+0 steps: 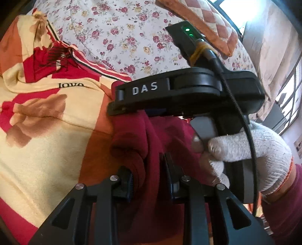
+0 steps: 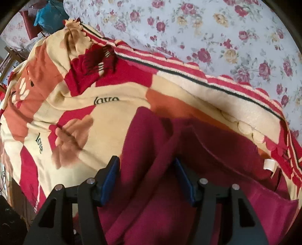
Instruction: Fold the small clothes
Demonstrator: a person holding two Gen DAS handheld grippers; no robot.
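A bed is covered by a white sheet [image 2: 217, 37] with small red and yellow roses. On top of it lies a thick blanket [image 2: 62, 105] in cream, red and orange blocks, with big brown flowers and the word "love" on it. A black line runs along the blanket's striped edge. In the left wrist view a quilted orange and white pillow [image 1: 213, 24] sits at the far side of the bed, and bright windows [image 1: 288, 94] show on the right. In the right wrist view something blue [image 2: 49, 15] hangs far off in the top corner; it is too small to tell what it is.

The dark red cloth [image 2: 151, 169] lies on the blanket, soft and bunched up in thick folds. A small white tag [image 2: 270, 164] sticks out at its right edge.

The left gripper [image 1: 149, 179] has its jaws partly closed, and a fat fold of the cloth is pinched between them. The right gripper [image 1: 181, 94], marked "DAS", lies flat across the top of the cloth, held by a hand in a white glove [image 1: 254, 150]. In its own view, the jaws of this gripper [image 2: 147, 179] stand fairly wide, with a raised fold of cloth running between them. It seems to be loose there, not squeezed, but the view is blurry.
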